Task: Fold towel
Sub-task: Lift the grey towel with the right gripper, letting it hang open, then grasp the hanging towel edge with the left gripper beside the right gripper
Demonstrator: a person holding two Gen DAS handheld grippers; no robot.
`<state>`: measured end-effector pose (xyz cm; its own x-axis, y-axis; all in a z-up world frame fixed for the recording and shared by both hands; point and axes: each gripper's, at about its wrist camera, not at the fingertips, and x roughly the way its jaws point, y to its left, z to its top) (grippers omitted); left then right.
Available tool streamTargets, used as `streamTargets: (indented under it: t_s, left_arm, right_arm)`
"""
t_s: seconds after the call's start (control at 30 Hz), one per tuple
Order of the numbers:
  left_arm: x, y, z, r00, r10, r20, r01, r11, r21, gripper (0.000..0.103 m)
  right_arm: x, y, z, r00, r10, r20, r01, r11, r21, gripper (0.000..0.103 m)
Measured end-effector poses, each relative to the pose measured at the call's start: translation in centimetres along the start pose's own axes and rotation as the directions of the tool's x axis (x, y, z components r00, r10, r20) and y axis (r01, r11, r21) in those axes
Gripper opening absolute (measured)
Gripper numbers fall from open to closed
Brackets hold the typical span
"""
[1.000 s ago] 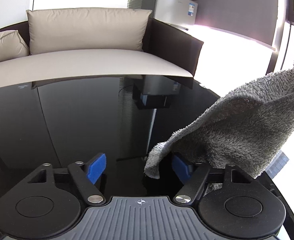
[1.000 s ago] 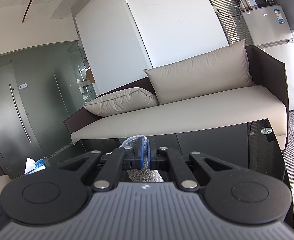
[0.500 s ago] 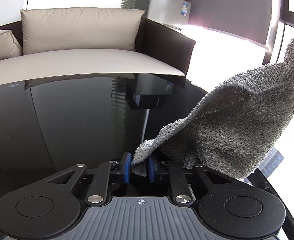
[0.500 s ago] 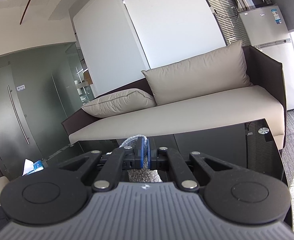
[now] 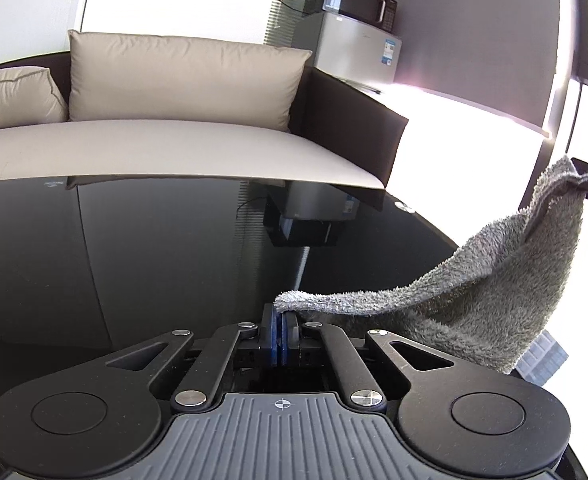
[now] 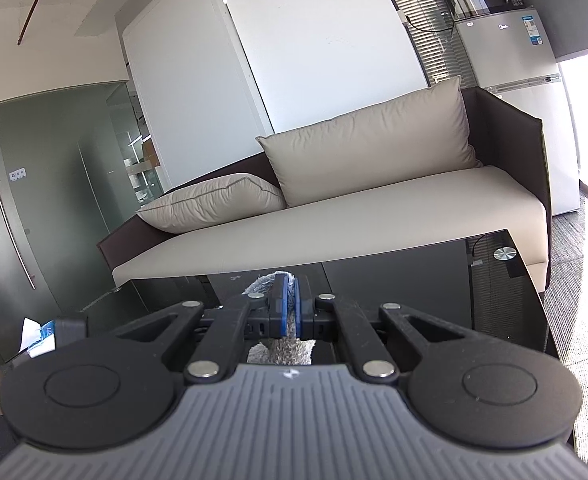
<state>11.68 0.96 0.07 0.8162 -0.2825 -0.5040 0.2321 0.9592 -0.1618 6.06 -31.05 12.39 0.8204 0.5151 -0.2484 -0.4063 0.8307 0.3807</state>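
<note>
A grey fluffy towel [image 5: 489, 304] hangs in the air above the black glass table [image 5: 134, 248]. My left gripper [image 5: 281, 322] is shut on one corner of the towel, its blue pads pressed together. The towel stretches up and to the right from there to a raised corner at the right edge of the left wrist view. My right gripper [image 6: 289, 300] is shut on another corner of the towel [image 6: 282, 354], with a tuft sticking out above the pads and more cloth hanging below.
A beige sofa [image 5: 166, 152] with cushions runs along the far side of the table [image 6: 433, 284]. A silver fridge [image 6: 533, 92] with a microwave on top stands at the right. A glass door [image 6: 26, 208] is at the left.
My left gripper closed from wide open onto the towel's corner. The towel now stretches out flatter between the two grippers. My right gripper stayed shut and rose slightly.
</note>
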Motion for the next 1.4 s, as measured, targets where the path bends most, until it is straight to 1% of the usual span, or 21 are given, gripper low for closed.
streamTargets:
  t_s: [0.1, 0.23, 0.43, 0.57, 0.67, 0.83, 0.97, 1.2, 1.4]
  left_arm:
    - [-1.6, 0.3, 0.9, 0.999, 0.024, 0.037, -0.024, 1.0, -0.013, 0.002]
    - [-4.6, 0.1, 2.7, 0.993, 0.057, 0.106, -0.057, 0.998, -0.007, 0.002]
    - [-9.1, -1.5, 5.5, 0.971, 0.119, 0.205, -0.126, 0.992, 0.022, 0.002]
    - [-10.9, -2.3, 7.2, 0.966, 0.124, 0.227, -0.13, 0.991, 0.014, 0.002]
    - [-12.2, -3.2, 8.4, 0.958, 0.144, 0.247, -0.159, 0.986, 0.043, 0.002]
    - [-14.7, -3.8, 10.2, 0.946, 0.18, 0.268, -0.196, 0.98, 0.031, 0.002]
    - [-16.9, -4.0, 11.0, 0.938, 0.188, 0.293, -0.204, 0.979, 0.023, 0.002]
    - [-20.3, -5.5, 12.3, 0.925, 0.203, 0.322, -0.227, 0.973, 0.04, 0.002]
    - [-22.8, -6.6, 12.2, 0.915, 0.223, 0.335, -0.256, 0.965, 0.058, 0.002]
  right_arm:
    - [0.2, -0.2, -0.2, 1.0, -0.019, 0.018, 0.019, 1.0, 0.01, 0.003]
    - [0.3, 0.0, -0.4, 0.998, -0.02, 0.052, 0.019, 1.0, 0.023, 0.003]
    - [-0.5, 1.1, 0.2, 0.991, 0.019, 0.133, -0.024, 0.999, 0.04, 0.003]
    - [-0.8, 1.6, 0.9, 0.987, 0.037, 0.154, -0.047, 0.997, 0.065, 0.003]
    - [-1.2, 2.5, 1.6, 0.986, 0.04, 0.163, -0.05, 0.997, 0.056, 0.003]
    - [-2.3, 3.6, 2.8, 0.985, 0.043, 0.167, -0.054, 0.997, 0.062, 0.003]
    - [-3.5, 4.6, 3.8, 0.986, 0.043, 0.16, -0.053, 0.997, 0.062, 0.003]
    - [-6.2, 6.8, 5.2, 0.982, 0.071, 0.176, -0.081, 0.995, 0.055, 0.003]
    - [-8.1, 8.0, 5.6, 0.981, 0.087, 0.171, -0.096, 0.994, 0.047, 0.003]
